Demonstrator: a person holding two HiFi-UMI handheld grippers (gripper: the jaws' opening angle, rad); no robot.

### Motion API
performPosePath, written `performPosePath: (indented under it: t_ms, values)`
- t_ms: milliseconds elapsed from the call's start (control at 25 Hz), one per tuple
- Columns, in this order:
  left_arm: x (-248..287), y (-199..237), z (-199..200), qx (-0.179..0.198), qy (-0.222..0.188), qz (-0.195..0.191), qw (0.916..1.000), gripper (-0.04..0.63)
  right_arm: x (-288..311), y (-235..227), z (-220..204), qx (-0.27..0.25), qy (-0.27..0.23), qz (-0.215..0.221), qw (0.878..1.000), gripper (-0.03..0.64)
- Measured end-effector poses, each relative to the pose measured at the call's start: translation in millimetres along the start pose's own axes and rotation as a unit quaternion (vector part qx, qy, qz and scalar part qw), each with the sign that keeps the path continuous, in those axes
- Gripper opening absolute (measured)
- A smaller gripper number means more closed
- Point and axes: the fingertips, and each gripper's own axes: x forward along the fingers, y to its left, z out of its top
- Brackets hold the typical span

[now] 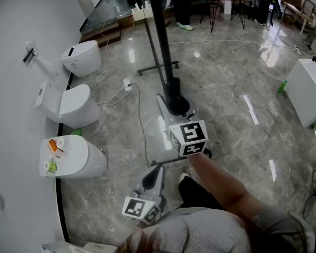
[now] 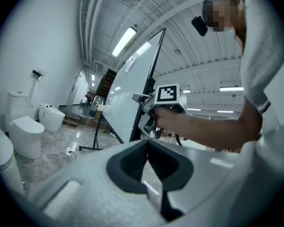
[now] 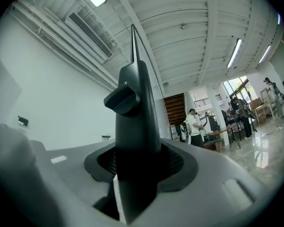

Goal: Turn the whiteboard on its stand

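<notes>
Polished marbled floor (image 1: 226,99), glossy whiteboard (image 2: 129,94)

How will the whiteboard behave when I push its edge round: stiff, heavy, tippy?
Whiteboard looks a tall, thin, framed panel: probably stiff, not floppy. Its stand has slim feet on glossy floor, so it may slide or rock.

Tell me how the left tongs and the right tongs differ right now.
The left tongs are shut with nothing between them, while the right tongs are clamped on the black edge of the whiteboard. In the head view the right tongs reach forward to the whiteboard, while the left tongs hang back, clear of it. Both are the same grey make.
</notes>
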Motion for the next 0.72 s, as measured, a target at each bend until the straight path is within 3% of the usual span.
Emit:
performPosePath:
  t_ms: [200,720]
  values:
    - [-17,-10,1,0.009,0.0,-0.001,1.0,-0.003,-21,9,3,-0.01,-0.002,-0.015,1.0,0.176]
    - [-57,-50,2,0.004,-0.013,-0.015,0.9998,-0.003,-73,36,11,0.007,-0.013,0.005,1.0,0.195]
